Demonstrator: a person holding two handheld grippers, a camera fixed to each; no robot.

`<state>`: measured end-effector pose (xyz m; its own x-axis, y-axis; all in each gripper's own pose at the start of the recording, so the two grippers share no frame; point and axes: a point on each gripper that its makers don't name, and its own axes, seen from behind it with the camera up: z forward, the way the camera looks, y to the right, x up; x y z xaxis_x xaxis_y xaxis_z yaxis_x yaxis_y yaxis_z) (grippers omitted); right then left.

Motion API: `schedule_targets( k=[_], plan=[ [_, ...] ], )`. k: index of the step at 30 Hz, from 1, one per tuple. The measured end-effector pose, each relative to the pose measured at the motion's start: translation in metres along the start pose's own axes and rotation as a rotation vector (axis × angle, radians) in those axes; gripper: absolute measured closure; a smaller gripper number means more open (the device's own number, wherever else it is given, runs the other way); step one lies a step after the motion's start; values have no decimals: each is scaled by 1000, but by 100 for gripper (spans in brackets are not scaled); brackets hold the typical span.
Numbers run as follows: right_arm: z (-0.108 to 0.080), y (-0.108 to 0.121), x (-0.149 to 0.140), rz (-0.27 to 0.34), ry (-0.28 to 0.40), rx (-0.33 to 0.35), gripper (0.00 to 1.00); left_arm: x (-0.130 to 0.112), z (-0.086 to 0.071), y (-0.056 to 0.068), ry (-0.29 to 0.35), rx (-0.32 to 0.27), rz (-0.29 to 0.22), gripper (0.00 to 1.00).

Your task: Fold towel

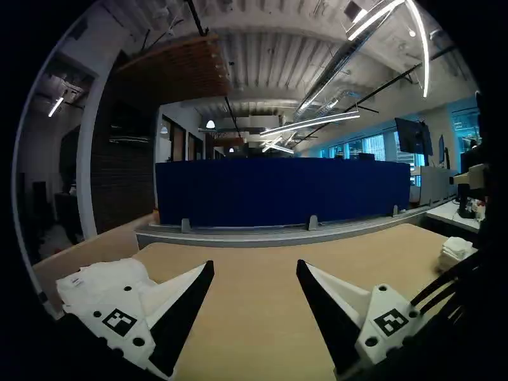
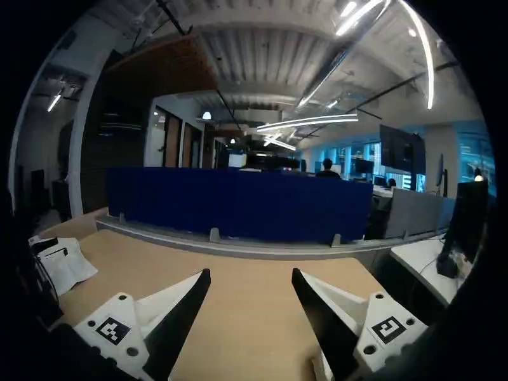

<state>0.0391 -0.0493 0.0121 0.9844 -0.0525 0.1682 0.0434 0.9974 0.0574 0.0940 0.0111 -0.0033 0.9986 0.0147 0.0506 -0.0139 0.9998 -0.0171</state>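
Note:
My left gripper [image 1: 254, 263] hovers open over a wooden table [image 1: 254, 317], nothing between its fingers. A crumpled white towel [image 1: 105, 276] lies on the table just left of its left finger, partly hidden by it. A small stack of folded white towels [image 1: 454, 249] rests at the table's right edge. My right gripper [image 2: 250, 272] is also open and empty above the same kind of wooden table [image 2: 254, 330]. In the right gripper view, a white towel [image 2: 66, 263] lies at the far left with a dark object beside it.
A blue partition [image 1: 279, 190] on a grey rail closes off the table's far side, seen too in the right gripper view [image 2: 241, 203]. A black wire frame [image 1: 447, 289] stands at the right. Side desks carry monitors [image 2: 467, 222]. A person sits far beyond the partition.

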Motion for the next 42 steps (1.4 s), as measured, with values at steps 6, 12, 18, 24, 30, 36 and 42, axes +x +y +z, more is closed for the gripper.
schedule_targets(
  k=[6,12,18,24,30,36,42],
  plan=[
    [6,-5,-10,-35,-23,2,1,-20,4,-4,9,6,9,4],
    [11,-12,-16,-46,-22,-4,1,-43,6,-11,14,9,-10,4],
    [11,-24,-24,-64,-26,5,0,-65,8,-15,21,11,-21,4],
    [10,-33,-25,-79,-16,12,0,-79,11,-20,29,24,-37,4],
    [10,-34,-29,-77,-15,16,0,-88,13,-24,33,36,-41,4],
    [8,-32,-30,-84,-15,13,0,-96,15,-24,30,38,-42,4],
    [6,-26,-31,-80,-11,7,0,-98,15,-22,36,41,-16,4]
  ],
)
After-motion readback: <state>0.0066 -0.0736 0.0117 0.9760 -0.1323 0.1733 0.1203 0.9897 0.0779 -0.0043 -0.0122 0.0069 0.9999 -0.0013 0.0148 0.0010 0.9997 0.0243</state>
